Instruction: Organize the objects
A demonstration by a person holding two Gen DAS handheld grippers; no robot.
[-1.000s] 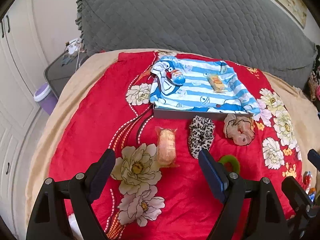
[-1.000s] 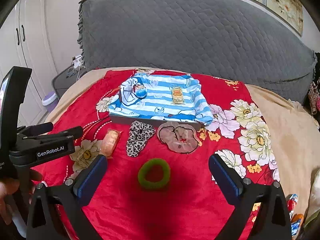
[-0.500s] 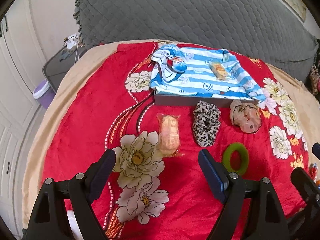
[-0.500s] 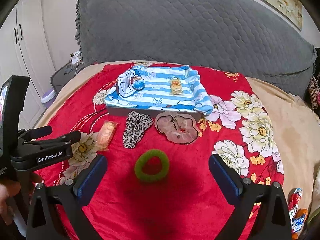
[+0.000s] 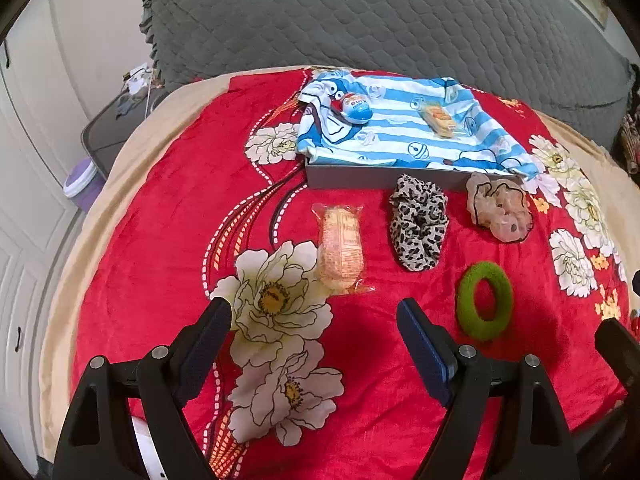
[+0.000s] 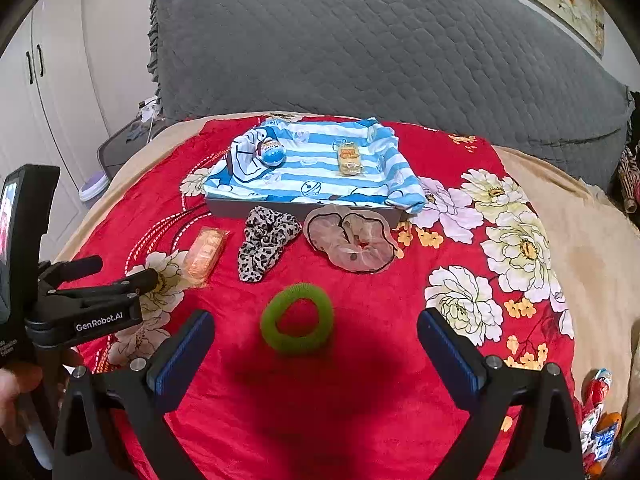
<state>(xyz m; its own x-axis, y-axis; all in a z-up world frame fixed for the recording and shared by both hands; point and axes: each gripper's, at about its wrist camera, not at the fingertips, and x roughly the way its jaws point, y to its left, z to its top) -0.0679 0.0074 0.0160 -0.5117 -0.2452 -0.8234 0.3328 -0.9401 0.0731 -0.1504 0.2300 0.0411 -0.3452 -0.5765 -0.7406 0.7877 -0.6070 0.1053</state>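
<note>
On the red floral blanket (image 5: 168,248) lie an orange snack packet (image 5: 340,249) (image 6: 206,254), a leopard scrunchie (image 5: 418,226) (image 6: 266,242), a beige scrunchie (image 5: 500,208) (image 6: 352,244) and a green ring scrunchie (image 5: 485,300) (image 6: 297,319). Behind them a grey tray (image 5: 352,178) (image 6: 228,210) covered by a blue striped cloth holds a blue egg toy (image 5: 355,107) (image 6: 273,153) and a yellow packet (image 5: 439,120) (image 6: 349,159). My left gripper (image 5: 314,314) is open and empty just short of the snack packet. My right gripper (image 6: 316,330) is open and empty around the green ring.
A grey quilted headboard (image 6: 380,52) stands behind the bed. White cupboards (image 6: 36,92), a grey side table (image 5: 108,132) and a purple bin (image 5: 82,182) are at the left. Snack wrappers (image 6: 598,408) lie at the right edge of the bed.
Both grippers have moved forward and lower toward the items. The snack packet now lies close ahead of the left fingers and the green ring between the right fingers. Both stayed open.
</note>
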